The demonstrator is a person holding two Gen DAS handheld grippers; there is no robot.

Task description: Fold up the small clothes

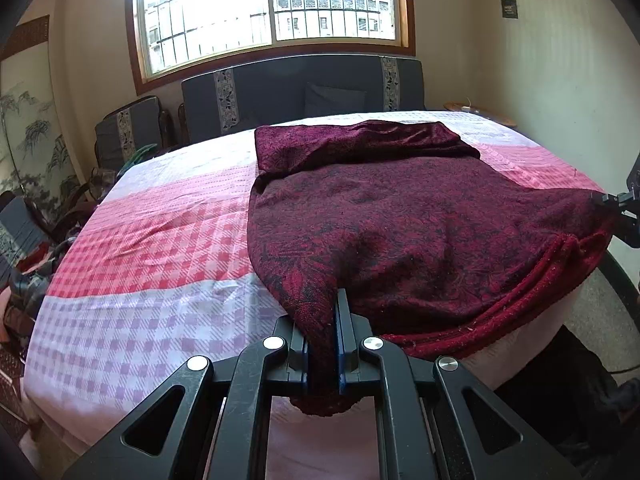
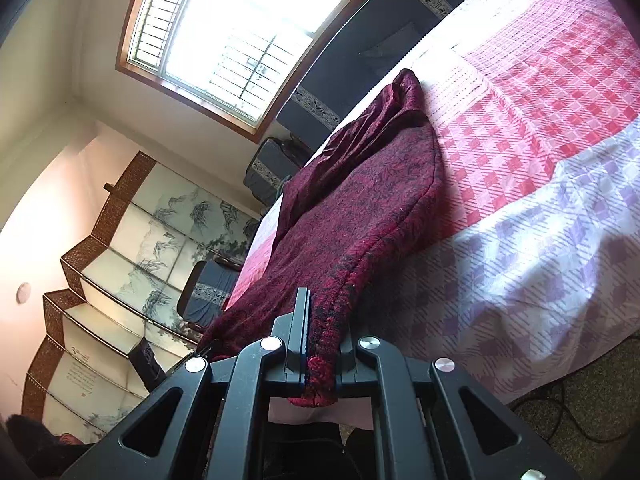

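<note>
A dark red patterned knit garment lies on the checked bedspread, its far end folded over into a thick band. My left gripper is shut on the garment's near corner, which is pulled up off the bed and pokes out behind the jaws. My right gripper is shut on the other near corner by the ribbed hem; the garment stretches away from it across the bedspread. In the left wrist view the right gripper shows at the right edge, pinching the cloth.
A dark headboard and a window stand behind the bed. Chairs with dark cushions and piled clothes sit at the left. A painted folding screen stands along the wall. Cables lie on the floor beside the bed.
</note>
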